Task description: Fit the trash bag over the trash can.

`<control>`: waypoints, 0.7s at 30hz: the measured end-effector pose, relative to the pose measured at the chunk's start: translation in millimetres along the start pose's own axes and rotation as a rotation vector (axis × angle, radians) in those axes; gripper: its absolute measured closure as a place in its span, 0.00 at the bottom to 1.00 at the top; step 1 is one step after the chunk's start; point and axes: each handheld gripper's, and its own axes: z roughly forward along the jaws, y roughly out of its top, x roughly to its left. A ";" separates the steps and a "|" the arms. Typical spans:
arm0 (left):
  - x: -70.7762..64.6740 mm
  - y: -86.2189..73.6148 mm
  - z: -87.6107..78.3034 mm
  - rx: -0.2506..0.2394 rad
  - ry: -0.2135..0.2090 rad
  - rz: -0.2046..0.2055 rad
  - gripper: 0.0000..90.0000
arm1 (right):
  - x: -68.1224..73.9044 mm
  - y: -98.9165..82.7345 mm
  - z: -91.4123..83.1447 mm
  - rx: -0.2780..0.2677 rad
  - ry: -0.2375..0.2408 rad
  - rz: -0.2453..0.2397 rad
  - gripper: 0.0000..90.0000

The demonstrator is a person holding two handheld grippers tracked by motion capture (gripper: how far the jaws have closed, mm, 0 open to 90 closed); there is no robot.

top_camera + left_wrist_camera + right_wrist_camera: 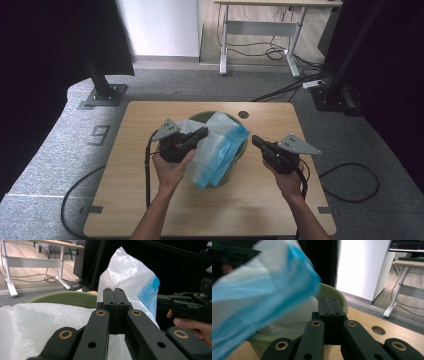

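Observation:
A green bin [242,150] stands at the middle of the wooden table [150,200]. A white and blue plastic bag [220,147] lies slanted over the bin's mouth and hangs past its front rim. My left gripper [202,132] is at the bag's left edge, jaws shut, and seems to pinch the thin film. In the left gripper view the closed jaws [114,290] meet in front of the raised bag [127,272]. My right gripper [255,139] is right of the bin, shut on nothing, apart from the bag. In its own view the jaws [328,298] point at the bin rim [332,291], and the bag [262,290] is blurred.
A round cable hole [243,114] sits in the table behind the bin. Cables trail off both grippers over the table's sides. A black frame post [102,85] stands on the carpet at the back left, and a white desk [260,30] is farther back.

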 end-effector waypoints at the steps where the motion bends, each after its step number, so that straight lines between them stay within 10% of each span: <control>1: 2.2 0.7 -2.6 -0.001 0.007 0.000 1.00 | -3.0 -1.0 -0.9 0.000 -0.009 0.005 0.99; 9: 14.2 0.4 -11.7 -0.022 0.017 -0.038 1.00 | -23.4 -4.3 -4.4 -0.009 -0.028 0.079 0.99; 21: 7.8 -3.8 -1.6 0.004 0.004 -0.028 1.00 | 4.8 -9.0 0.9 -0.023 0.088 0.063 0.84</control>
